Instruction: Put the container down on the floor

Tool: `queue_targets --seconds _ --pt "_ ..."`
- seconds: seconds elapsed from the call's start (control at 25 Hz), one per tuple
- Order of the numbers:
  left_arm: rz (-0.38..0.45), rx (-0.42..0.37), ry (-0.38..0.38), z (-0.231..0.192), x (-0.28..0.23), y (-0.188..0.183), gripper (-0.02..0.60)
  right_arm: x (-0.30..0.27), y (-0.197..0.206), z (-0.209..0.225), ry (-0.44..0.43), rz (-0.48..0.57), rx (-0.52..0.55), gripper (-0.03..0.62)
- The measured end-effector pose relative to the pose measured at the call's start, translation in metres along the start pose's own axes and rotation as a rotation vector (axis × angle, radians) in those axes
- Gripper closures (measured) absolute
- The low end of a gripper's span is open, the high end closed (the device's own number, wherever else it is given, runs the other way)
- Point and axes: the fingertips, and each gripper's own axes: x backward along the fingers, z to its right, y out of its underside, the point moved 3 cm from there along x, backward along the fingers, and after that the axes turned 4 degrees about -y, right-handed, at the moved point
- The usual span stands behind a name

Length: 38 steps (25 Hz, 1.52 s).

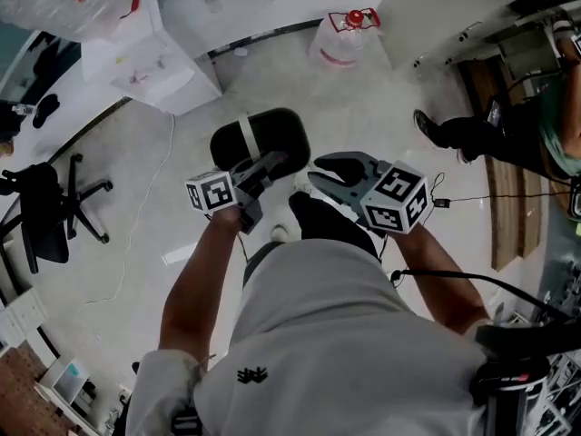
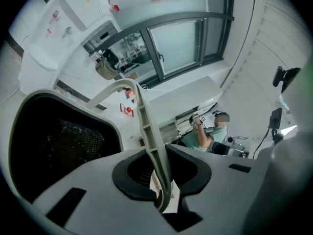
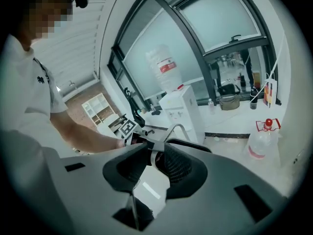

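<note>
The black bin (image 1: 272, 133) hangs above the floor (image 1: 363, 98), its thin white handle (image 2: 145, 124) pinched in the left claw (image 2: 160, 173). The right claw (image 3: 151, 156) seems to nip it too. It is probably light, and the bendy handle may swing.

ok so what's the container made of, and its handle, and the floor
container: matte black, probably plastic or coated metal mesh; a fine perforated wall shows inside.
handle: pale rigid plastic, likely; moulded ribs run along it.
floor: light tile or stone, perhaps; smooth, faintly mottled, with a soft sheen.
</note>
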Motion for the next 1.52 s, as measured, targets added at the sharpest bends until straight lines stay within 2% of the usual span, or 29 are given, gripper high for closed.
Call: queue_targets --seconds 0.2,0.44,0.72,0.8,1.0,1.28,1.52 --pt "0.030 0.012 0.023 -0.036 -0.055 -0.056 0.511 0.000 -0.031 0.079 -0.009 -0.028 -0.001 0.511" --pt "0.043 0.030 0.023 -0.098 -0.116 -0.119 0.512 -0.025 -0.047 0.157 -0.021 -0.062 -0.032 0.511" --pt "0.003 0.026 -0.005 -0.201 -0.187 -0.184 0.512 -0.084 -0.054 0.238 0.004 -0.100 -0.085 0.511" --pt "-0.017 0.024 -0.004 -0.225 -0.204 -0.194 0.514 -0.097 -0.055 0.255 0.009 -0.109 -0.105 0.511" --pt "-0.029 0.034 0.020 -0.254 -0.237 -0.220 0.512 -0.116 -0.061 0.281 0.000 -0.130 -0.176 0.511" --pt "-0.026 0.040 -0.011 -0.340 -0.276 -0.252 0.514 -0.168 -0.053 0.328 -0.016 -0.172 -0.228 0.511" --pt "-0.030 0.044 -0.034 -0.388 -0.313 -0.262 0.512 -0.189 -0.033 0.362 -0.015 -0.177 -0.270 0.511"
